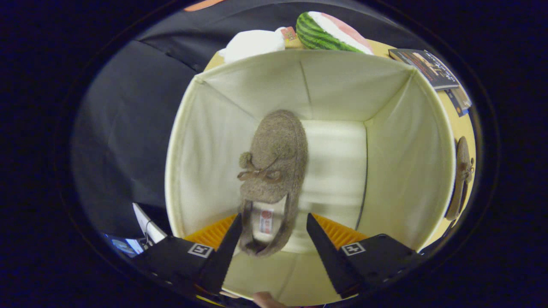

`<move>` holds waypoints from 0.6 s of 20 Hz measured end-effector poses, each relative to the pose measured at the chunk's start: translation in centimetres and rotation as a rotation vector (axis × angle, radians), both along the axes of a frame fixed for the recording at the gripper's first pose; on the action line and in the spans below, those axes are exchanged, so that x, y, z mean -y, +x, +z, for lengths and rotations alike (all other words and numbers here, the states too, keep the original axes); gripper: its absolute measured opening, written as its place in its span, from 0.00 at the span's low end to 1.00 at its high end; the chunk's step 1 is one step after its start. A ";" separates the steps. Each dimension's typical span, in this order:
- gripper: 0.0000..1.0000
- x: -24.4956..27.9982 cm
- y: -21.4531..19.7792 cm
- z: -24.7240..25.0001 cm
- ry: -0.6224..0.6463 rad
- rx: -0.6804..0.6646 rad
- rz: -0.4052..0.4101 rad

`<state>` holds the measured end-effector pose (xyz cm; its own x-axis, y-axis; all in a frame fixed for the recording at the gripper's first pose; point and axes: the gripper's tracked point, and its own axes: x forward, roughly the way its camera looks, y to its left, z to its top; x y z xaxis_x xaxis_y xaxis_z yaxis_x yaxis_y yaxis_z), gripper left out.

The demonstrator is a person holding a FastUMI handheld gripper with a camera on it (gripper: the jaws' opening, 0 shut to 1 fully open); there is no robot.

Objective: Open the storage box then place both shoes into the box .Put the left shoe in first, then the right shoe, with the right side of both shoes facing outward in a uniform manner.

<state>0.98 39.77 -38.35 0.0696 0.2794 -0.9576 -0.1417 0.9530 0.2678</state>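
We look down into the open storage box (205,141), a cream fabric bin standing on the yellow bench (464,124), its pale lining and floor bare apart from one shoe. That brown felt shoe (276,158) with a small bow lies inside the box, toe pointing away from us toward the far wall, its heel end between the fingers of our hand-held gripper (270,233). The fingers stand spread; the left one is at the heel's edge, while a gap shows between the right one and the shoe, so we cannot tell that anything is being pinched. The second shoe (462,171) lies on the bench just outside the box's right wall. Beyond the far wall we see a watermelon-patterned cushion (325,32), a white soft item (252,45) beside it, and booklets (430,66) to the right.
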 end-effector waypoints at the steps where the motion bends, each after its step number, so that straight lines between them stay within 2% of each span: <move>1: 0.96 0.5 -0.2 0.9 0.005 0.012 0.019; 7: 0.97 4.8 -1.5 8.2 0.082 0.090 0.126; 12: 0.97 12.4 -1.4 11.6 0.105 0.139 0.142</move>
<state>-0.42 27.36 -26.76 0.1517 0.3934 -0.9068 -0.3153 0.8887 0.3328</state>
